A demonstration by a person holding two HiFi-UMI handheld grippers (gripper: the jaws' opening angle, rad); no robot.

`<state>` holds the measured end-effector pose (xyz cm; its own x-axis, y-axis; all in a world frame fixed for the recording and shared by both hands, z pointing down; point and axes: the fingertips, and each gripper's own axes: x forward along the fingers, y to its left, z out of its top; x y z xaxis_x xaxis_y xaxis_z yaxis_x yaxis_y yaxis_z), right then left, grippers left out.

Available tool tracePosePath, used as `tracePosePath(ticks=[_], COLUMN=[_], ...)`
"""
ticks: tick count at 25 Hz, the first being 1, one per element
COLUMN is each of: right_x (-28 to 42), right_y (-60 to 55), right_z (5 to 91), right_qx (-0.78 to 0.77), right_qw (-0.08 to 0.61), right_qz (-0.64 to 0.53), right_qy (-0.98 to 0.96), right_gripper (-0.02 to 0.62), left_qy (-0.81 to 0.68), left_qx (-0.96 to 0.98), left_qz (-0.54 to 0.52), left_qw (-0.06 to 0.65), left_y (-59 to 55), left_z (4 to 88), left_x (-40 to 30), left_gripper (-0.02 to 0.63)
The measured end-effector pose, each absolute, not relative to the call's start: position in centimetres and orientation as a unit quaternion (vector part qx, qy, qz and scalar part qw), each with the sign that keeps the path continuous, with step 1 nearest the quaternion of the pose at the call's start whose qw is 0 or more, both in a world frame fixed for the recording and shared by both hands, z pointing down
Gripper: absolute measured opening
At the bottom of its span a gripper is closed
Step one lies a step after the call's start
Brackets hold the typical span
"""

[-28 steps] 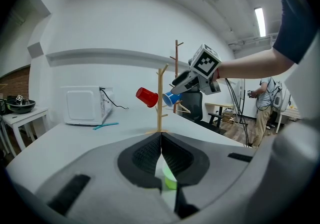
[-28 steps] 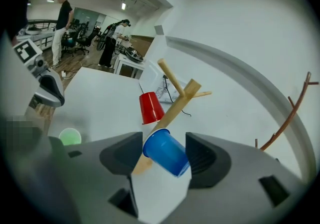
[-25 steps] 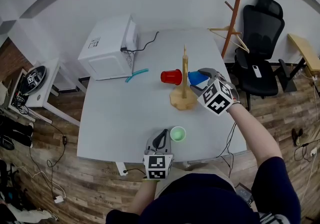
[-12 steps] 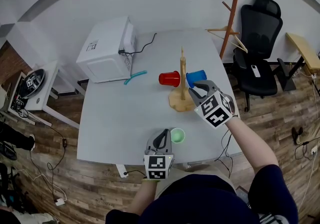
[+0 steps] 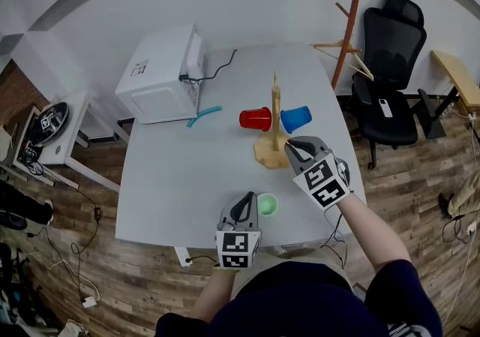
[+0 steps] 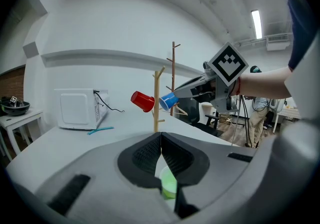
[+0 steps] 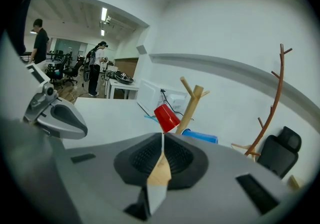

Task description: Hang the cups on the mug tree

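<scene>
The wooden mug tree [image 5: 274, 149] stands right of the table's middle. A red cup [image 5: 256, 118] hangs on its left and a blue cup [image 5: 296, 118] on its right. My right gripper [image 5: 292, 146] is just in front of the tree's base, apart from the blue cup; its jaws have just been closing, are now shut, and nothing is between them. In the right gripper view the red cup [image 7: 166, 117] and blue cup [image 7: 200, 135] show beyond the jaws. A green cup [image 5: 267, 203] stands upright near the front edge. My left gripper [image 5: 242, 206] is shut beside it, holding nothing.
A white microwave [image 5: 165, 73] sits at the back left with a teal stick [image 5: 205, 113] in front of it. A coat stand [image 5: 351, 20] and a black office chair [image 5: 390, 65] are right of the table [image 5: 187, 178]. People stand far off in the right gripper view.
My right gripper has drawn back from the blue cup toward the table's front and shut, leaving the cup on the tree. The left gripper has stayed put.
</scene>
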<state>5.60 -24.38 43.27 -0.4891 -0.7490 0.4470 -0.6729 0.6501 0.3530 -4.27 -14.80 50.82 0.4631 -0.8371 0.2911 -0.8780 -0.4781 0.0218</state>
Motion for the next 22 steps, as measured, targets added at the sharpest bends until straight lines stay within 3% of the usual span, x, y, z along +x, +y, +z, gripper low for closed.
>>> tracePosePath(ticks=[22], right_x=[4.3], right_y=[-20.0], right_z=[44.7], right_qx=[0.429], right_qw=[0.217], right_qz=[-0.009], right_qy=[-0.876], right_gripper=[0.029], left_qy=[-0.506], left_qx=[0.851], left_qz=[0.110], left_qw=[0.090], left_y=[-15.3], left_z=[50.3], left_x=[-4.3], left_gripper=[0.020])
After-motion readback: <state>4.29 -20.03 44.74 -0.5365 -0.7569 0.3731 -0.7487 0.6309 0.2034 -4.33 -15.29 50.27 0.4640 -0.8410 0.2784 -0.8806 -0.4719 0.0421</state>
